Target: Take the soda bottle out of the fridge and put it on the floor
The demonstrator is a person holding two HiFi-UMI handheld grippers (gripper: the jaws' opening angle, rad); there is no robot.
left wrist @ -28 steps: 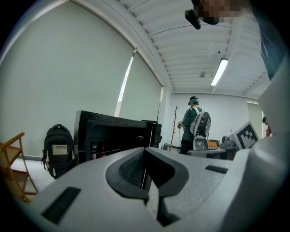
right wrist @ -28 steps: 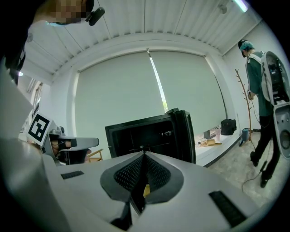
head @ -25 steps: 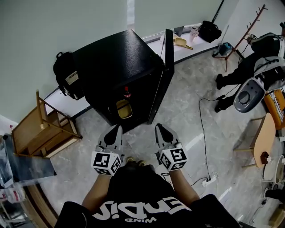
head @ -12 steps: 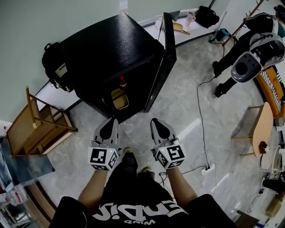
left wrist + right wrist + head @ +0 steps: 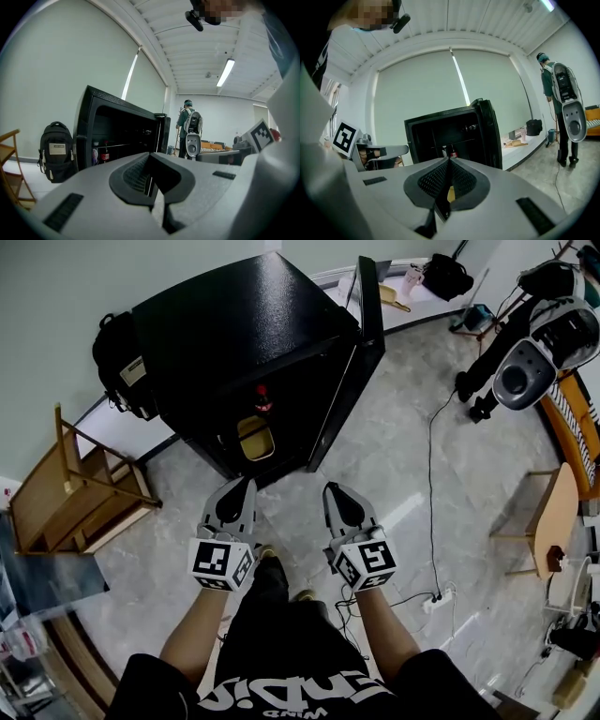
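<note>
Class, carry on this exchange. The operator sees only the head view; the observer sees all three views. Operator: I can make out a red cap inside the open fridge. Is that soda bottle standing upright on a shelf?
Observer: Yes. The left gripper view shows the soda bottle upright on a shelf in the fridge, with a pale item just to its left.
Operator: Is either gripper carrying anything?
Observer: No. The left gripper has its fingers together with nothing between them, and so does the right gripper.
Operator: How would I recognise the bottle from the front?
Observer: It looks dark, with a red label around its middle.
</note>
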